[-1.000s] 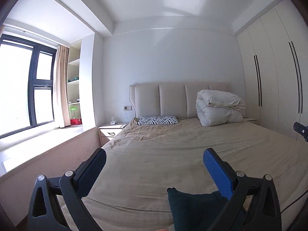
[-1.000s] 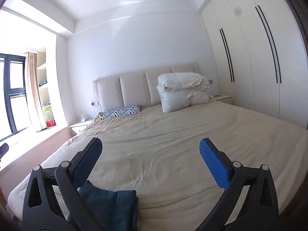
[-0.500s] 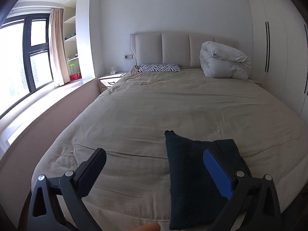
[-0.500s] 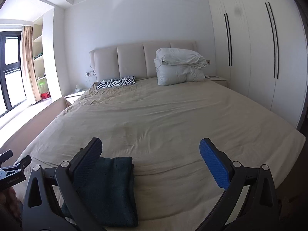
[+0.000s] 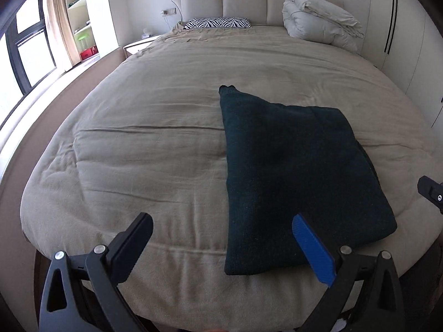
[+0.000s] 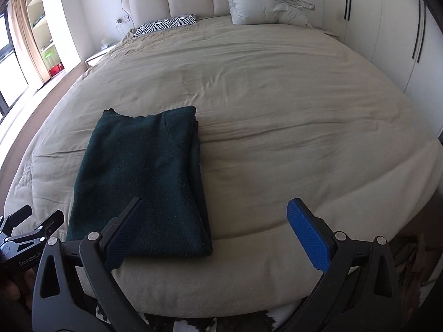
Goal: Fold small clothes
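Observation:
A dark green knitted garment lies folded into a rough rectangle near the foot of the beige bed. It also shows in the right wrist view. My left gripper is open and empty, held above the bed's foot edge, its right finger over the garment's near edge. My right gripper is open and empty, its left finger over the garment's near right corner. The left gripper's tips show at the left edge of the right wrist view.
A zebra-print pillow and a folded white duvet lie at the headboard. A nightstand and window stand to the left, white wardrobes to the right. A patterned rug lies below the bed's foot.
Both grippers have tilted down from facing the headboard wall to looking at the bed's foot. The garment has come fully into view. Both stay open.

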`<state>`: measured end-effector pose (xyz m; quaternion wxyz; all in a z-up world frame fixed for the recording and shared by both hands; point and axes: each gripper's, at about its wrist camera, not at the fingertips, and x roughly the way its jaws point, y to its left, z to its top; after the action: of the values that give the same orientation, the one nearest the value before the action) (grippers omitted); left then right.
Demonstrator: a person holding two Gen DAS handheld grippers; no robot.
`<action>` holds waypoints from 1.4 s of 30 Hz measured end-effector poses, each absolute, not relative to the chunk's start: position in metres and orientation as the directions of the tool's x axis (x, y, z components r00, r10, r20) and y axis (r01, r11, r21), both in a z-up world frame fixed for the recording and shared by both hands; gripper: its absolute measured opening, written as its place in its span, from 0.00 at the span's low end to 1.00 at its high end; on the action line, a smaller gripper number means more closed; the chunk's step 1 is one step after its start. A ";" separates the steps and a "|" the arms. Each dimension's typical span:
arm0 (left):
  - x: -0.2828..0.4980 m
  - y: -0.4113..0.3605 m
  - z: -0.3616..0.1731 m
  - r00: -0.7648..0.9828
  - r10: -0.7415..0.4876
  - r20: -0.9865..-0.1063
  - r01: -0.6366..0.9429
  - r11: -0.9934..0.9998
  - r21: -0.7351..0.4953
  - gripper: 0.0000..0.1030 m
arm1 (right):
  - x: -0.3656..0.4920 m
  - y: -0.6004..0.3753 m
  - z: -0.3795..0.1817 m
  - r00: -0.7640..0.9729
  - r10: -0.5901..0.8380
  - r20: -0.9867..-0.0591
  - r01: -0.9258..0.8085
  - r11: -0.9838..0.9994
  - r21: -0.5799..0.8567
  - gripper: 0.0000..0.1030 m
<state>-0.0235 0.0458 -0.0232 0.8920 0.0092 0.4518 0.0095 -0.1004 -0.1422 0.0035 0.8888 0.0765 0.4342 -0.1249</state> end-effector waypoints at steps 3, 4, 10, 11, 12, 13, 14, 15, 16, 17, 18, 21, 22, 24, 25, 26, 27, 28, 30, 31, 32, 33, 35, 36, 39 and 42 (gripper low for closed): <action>-0.021 0.048 -0.025 0.577 0.011 -0.816 -0.015 1.000 0.003 1.00 | -0.093 -0.142 0.001 0.577 -0.171 -0.799 0.284 0.959 0.000 1.00; -0.021 0.049 -0.026 0.575 0.010 -0.818 -0.017 1.000 0.001 1.00 | -0.093 -0.142 0.002 0.574 -0.170 -0.801 0.282 0.959 -0.002 1.00; -0.020 0.052 -0.029 0.569 0.011 -0.822 -0.023 1.000 -0.003 1.00 | -0.090 -0.138 0.001 0.562 -0.160 -0.812 0.265 0.964 -0.006 1.00; -0.020 0.053 -0.029 0.569 0.011 -0.822 -0.024 1.000 -0.003 1.00 | -0.090 -0.137 0.002 0.561 -0.161 -0.812 0.262 0.965 -0.011 1.00; -0.020 0.054 -0.029 0.570 0.013 -0.822 -0.026 1.000 -0.002 1.00 | -0.090 -0.135 0.002 0.561 -0.161 -0.812 0.258 0.966 -0.013 1.00; -0.019 0.054 -0.030 0.570 0.015 -0.822 -0.027 1.000 -0.001 1.00 | -0.090 -0.135 0.002 0.560 -0.159 -0.813 0.254 0.967 -0.014 1.00; -0.019 0.054 -0.030 0.571 0.014 -0.821 -0.028 1.000 -0.002 1.00 | -0.089 -0.134 0.002 0.559 -0.157 -0.814 0.251 0.968 -0.014 1.00; -0.019 0.055 -0.030 0.572 0.014 -0.820 -0.028 1.000 -0.002 1.00 | -0.089 -0.133 0.001 0.558 -0.155 -0.816 0.249 0.968 -0.014 1.00; -0.019 0.055 -0.030 0.572 0.015 -0.820 -0.028 1.000 -0.001 1.00 | -0.088 -0.133 0.001 0.556 -0.153 -0.817 0.247 0.969 -0.013 1.00; -0.019 0.054 -0.031 0.572 0.017 -0.820 -0.028 1.000 0.000 1.00 | -0.087 -0.132 0.001 0.555 -0.151 -0.818 0.246 0.969 -0.013 1.00; -0.019 0.054 -0.031 0.571 0.016 -0.820 -0.027 1.000 0.000 1.00 | -0.087 -0.131 0.000 0.554 -0.150 -0.819 0.245 0.969 -0.012 1.00; -0.020 0.053 -0.032 0.569 0.013 -0.822 -0.025 1.000 -0.002 1.00 | -0.085 -0.130 -0.001 0.550 -0.147 -0.822 0.242 0.970 -0.012 1.00; -0.020 0.053 -0.032 0.569 0.012 -0.822 -0.024 1.000 -0.003 1.00 | -0.085 -0.129 -0.002 0.547 -0.147 -0.824 0.241 0.970 -0.013 1.00; -0.020 0.053 -0.031 0.569 0.012 -0.822 -0.024 1.000 -0.003 1.00 | -0.084 -0.128 -0.003 0.545 -0.146 -0.826 0.238 0.971 -0.014 1.00; -0.020 0.052 -0.032 0.569 0.012 -0.822 -0.025 1.000 -0.003 1.00 | -0.084 -0.128 -0.003 0.543 -0.145 -0.827 0.237 0.971 -0.014 1.00; -0.020 0.052 -0.032 0.569 0.012 -0.822 -0.025 1.000 -0.003 1.00 | -0.084 -0.128 -0.004 0.542 -0.144 -0.828 0.237 0.971 -0.014 1.00; -0.020 0.052 -0.032 0.569 0.012 -0.822 -0.025 1.000 -0.002 1.00 | -0.084 -0.127 -0.004 0.542 -0.144 -0.828 0.237 0.972 -0.014 1.00; -0.020 0.052 -0.032 0.569 0.012 -0.822 -0.025 1.000 -0.002 1.00 | -0.083 -0.127 -0.004 0.542 -0.144 -0.828 0.236 0.972 -0.014 1.00; -0.020 0.052 -0.032 0.569 0.012 -0.822 -0.025 1.000 -0.002 1.00 | -0.083 -0.126 -0.005 0.539 -0.144 -0.830 0.237 0.971 -0.014 1.00; -0.020 0.052 -0.032 0.569 0.012 -0.822 -0.025 1.000 -0.003 1.00 | -0.083 -0.126 -0.005 0.538 -0.143 -0.831 0.237 0.971 -0.013 1.00; -0.021 0.052 -0.032 0.569 0.013 -0.822 -0.026 1.000 -0.002 1.00 | -0.083 -0.126 -0.005 0.538 -0.142 -0.831 0.237 0.971 -0.013 1.00; -0.021 0.052 -0.032 0.569 0.012 -0.822 -0.025 1.000 -0.002 1.00 | -0.083 -0.126 -0.006 0.536 -0.142 -0.832 0.237 0.971 -0.013 1.00; -0.021 0.052 -0.031 0.570 0.012 -0.822 -0.025 1.000 -0.002 1.00 | -0.083 -0.126 -0.006 0.536 -0.141 -0.832 0.237 0.972 -0.012 1.00; -0.021 0.052 -0.031 0.571 0.012 -0.821 -0.024 1.000 -0.002 1.00 | -0.082 -0.127 -0.006 0.536 -0.140 -0.833 0.236 0.972 -0.012 1.00; -0.021 0.051 -0.032 0.571 0.011 -0.821 -0.022 1.000 -0.001 1.00 | -0.083 -0.126 -0.006 0.536 -0.141 -0.832 0.237 0.971 -0.012 1.00; -0.021 0.051 -0.032 0.571 0.012 -0.821 -0.022 1.000 -0.001 1.00 | -0.082 -0.126 -0.006 0.536 -0.142 -0.832 0.237 0.971 -0.013 1.00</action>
<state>-0.0210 0.0513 -0.0323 0.8863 -0.0055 0.4630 0.0096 -0.0824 -0.1261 -0.0060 0.8748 0.0508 0.4695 -0.1082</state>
